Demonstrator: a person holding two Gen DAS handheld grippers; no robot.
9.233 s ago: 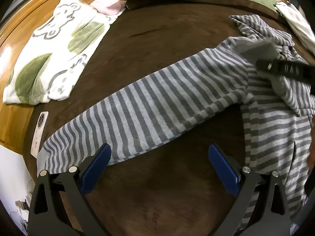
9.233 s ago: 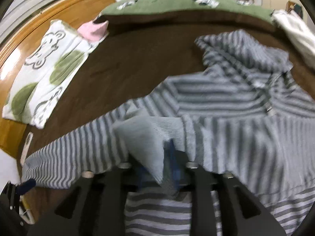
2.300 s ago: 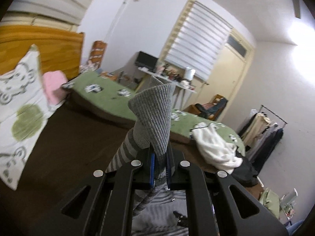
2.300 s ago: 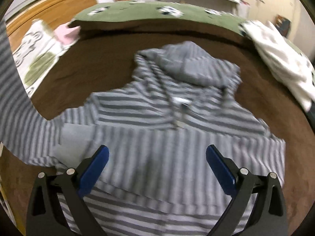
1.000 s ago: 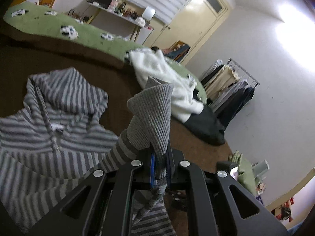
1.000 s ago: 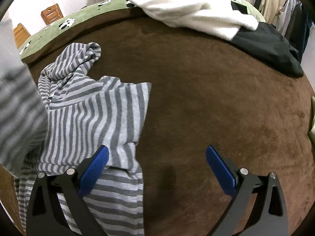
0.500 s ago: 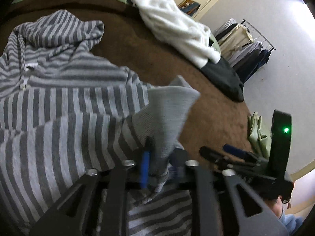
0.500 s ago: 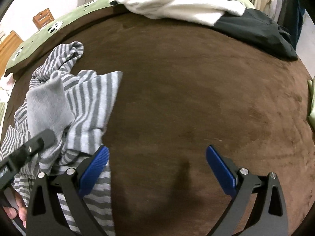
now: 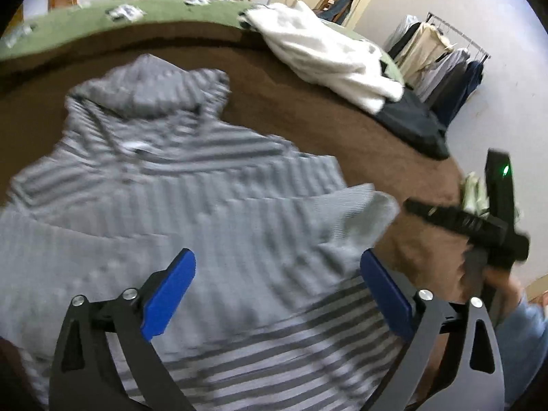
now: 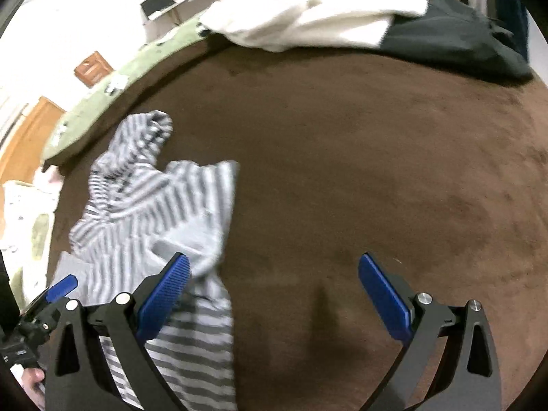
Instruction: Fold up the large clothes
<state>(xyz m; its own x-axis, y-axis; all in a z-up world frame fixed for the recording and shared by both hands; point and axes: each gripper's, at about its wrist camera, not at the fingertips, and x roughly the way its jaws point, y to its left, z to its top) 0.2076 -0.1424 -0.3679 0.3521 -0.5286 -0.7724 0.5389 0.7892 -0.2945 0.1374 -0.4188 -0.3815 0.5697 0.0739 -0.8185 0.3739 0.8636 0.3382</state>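
Note:
A grey-and-white striped hoodie [image 9: 191, 185] lies on the brown blanket [image 9: 308, 116], hood at the far end. One sleeve is folded across its chest, its grey cuff [image 9: 373, 212] at the right edge. My left gripper [image 9: 277, 291] is open and empty just above the hoodie's lower half. My right gripper [image 10: 274, 291] is open and empty over bare blanket [image 10: 376, 157], right of the hoodie [image 10: 154, 205]. The right gripper also shows in the left wrist view [image 9: 479, 226].
A white fleece garment [image 9: 325, 58] and a dark garment [image 9: 414, 123] lie at the blanket's far right edge. A green blanket [image 9: 102, 20] borders the far side. A clothes rack [image 9: 445, 61] stands by the wall. A wooden headboard [image 10: 27, 130] is at the left.
My left gripper has opened and let go of the sleeve cuff, which now lies across the hoodie's chest. My right gripper has stayed open over the bare blanket.

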